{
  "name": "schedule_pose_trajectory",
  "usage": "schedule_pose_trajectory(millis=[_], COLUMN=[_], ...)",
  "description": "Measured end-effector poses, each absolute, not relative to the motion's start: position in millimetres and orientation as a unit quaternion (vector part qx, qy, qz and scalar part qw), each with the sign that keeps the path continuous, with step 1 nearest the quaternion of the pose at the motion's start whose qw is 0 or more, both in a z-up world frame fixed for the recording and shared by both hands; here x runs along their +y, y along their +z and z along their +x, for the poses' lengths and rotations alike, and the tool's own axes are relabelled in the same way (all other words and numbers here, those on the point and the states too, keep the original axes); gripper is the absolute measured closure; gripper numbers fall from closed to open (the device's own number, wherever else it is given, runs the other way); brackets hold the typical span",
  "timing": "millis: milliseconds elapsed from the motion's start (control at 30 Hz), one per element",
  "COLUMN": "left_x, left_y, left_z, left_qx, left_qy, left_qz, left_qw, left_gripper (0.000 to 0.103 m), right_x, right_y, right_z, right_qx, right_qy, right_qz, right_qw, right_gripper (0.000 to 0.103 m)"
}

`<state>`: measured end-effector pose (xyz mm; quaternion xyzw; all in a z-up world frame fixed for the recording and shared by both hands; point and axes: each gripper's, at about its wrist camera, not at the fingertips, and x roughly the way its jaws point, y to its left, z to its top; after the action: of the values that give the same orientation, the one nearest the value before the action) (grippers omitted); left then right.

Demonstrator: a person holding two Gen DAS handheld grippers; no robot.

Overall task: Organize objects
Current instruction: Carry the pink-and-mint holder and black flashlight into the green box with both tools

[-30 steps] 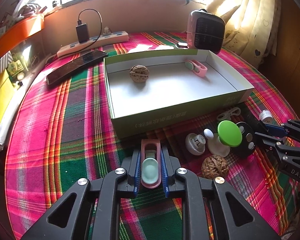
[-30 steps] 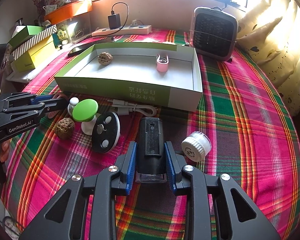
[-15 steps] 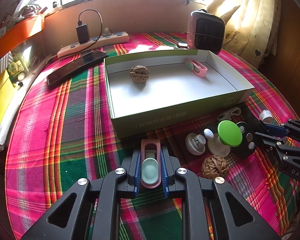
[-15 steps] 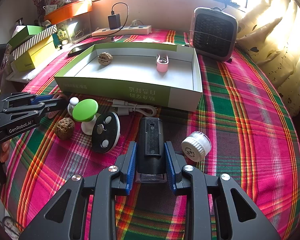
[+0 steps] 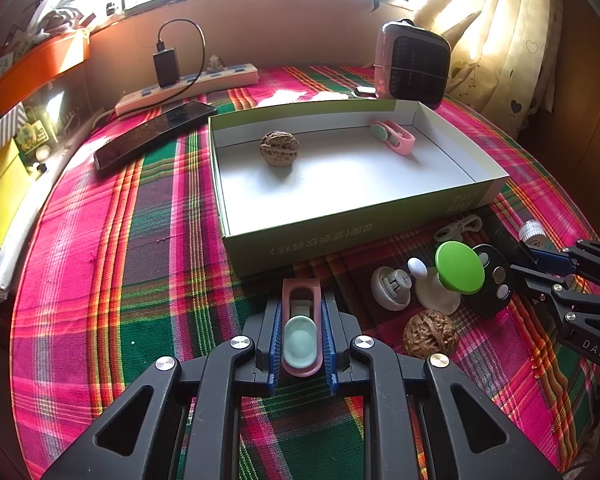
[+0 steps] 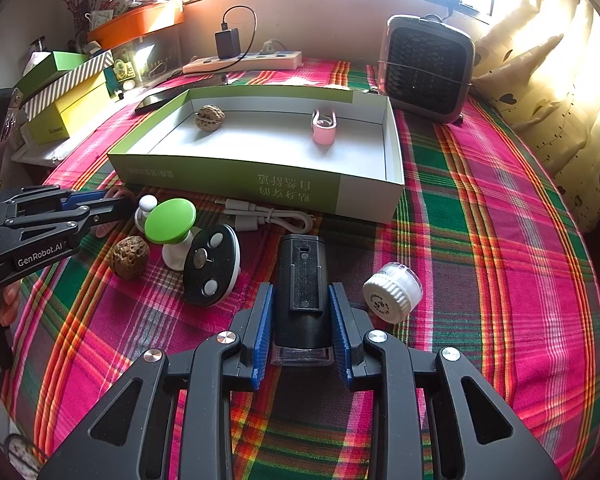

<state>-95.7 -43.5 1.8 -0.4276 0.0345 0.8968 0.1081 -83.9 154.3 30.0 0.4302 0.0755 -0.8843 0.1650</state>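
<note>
A power strip (image 5: 188, 86), phone (image 5: 154, 134) and heater (image 5: 412, 64) sit behind.

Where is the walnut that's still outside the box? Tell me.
In the right wrist view the loose walnut lies on the tablecloth at lower left, beside the green-capped white piece, in front of the box.

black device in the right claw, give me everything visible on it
The black device is a matte, boxy, plastic-looking body with rounded edges. A raised clip-like plate with small holes runs along its top face, and a clear lens-like cap closes the end nearest the camera. It lies lengthwise between the right claw fingers, whose blue pads press both sides. Its far end points toward the green box. Whether it rests on the plaid cloth is unclear.
</note>
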Motion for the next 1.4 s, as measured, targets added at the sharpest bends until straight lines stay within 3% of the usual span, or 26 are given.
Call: schedule_pose_trajectory(millis=[1400], left_x=[-39], left_y=[37], left_z=[-88], left_qx=[0.032], left_qy=[0.909], left_qz=[-0.4], left_qw=[0.112], left_gripper=[0.087], right_x=[156], right_y=[71], right_z=[-92], right_qx=[0.073], right_qy=[-0.903], right_qz=[0.392], right_qw=[0.161], right_gripper=[0.074])
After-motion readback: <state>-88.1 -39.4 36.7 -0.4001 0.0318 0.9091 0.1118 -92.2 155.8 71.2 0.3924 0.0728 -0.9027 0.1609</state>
